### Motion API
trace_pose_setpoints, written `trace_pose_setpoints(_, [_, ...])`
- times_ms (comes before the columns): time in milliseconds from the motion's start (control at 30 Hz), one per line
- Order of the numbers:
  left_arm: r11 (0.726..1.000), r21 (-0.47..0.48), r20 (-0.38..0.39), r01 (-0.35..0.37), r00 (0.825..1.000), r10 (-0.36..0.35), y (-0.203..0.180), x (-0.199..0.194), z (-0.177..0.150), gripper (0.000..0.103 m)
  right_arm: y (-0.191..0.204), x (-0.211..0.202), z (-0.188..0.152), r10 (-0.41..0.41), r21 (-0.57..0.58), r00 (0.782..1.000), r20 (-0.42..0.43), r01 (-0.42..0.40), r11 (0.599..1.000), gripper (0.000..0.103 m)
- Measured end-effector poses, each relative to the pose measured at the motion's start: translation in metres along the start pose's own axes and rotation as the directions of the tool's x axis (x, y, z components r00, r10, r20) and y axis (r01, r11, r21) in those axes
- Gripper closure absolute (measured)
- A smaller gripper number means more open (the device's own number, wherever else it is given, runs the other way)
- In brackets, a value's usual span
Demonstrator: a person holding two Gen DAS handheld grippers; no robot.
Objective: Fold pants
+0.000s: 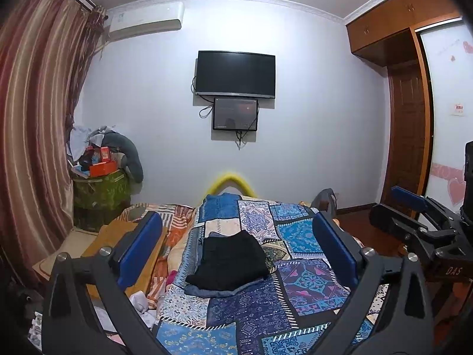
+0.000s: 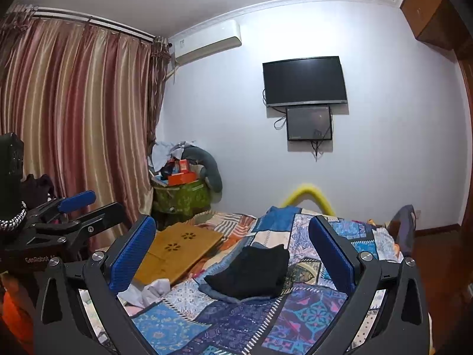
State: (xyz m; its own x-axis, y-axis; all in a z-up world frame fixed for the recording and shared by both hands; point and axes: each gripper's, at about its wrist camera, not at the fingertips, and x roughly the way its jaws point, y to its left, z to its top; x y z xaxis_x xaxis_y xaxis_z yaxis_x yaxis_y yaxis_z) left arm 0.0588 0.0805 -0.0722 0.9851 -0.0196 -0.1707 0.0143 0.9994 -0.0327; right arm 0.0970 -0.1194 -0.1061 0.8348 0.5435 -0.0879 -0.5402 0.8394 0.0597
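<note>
Both the left claw (image 1: pixel 236 242) and right claw (image 2: pixel 232 251) gape wide and empty, the folded black pants (image 1: pixel 229 261) lying ahead between their fingers, so folding looks finished and only pulling back remains.

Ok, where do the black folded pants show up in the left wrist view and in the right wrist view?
Left wrist view: black folded pants lie centre, slightly low, on the patchwork quilt.
Right wrist view: the pants lie centre, just right of the wooden board.
Shared landmark: the wall TV, above the pants in both.
</note>
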Motion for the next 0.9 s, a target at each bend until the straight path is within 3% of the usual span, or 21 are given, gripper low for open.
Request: trace_pose_setpoints(900, [1.000,-0.003,-0.022,0.004,1.000,-0.004,-0.002,0.015,-0.008,0.000,-0.008,-0.001,0.003,-0.013,0.024,0.999,-0.039,0.014,1.000,0.000])
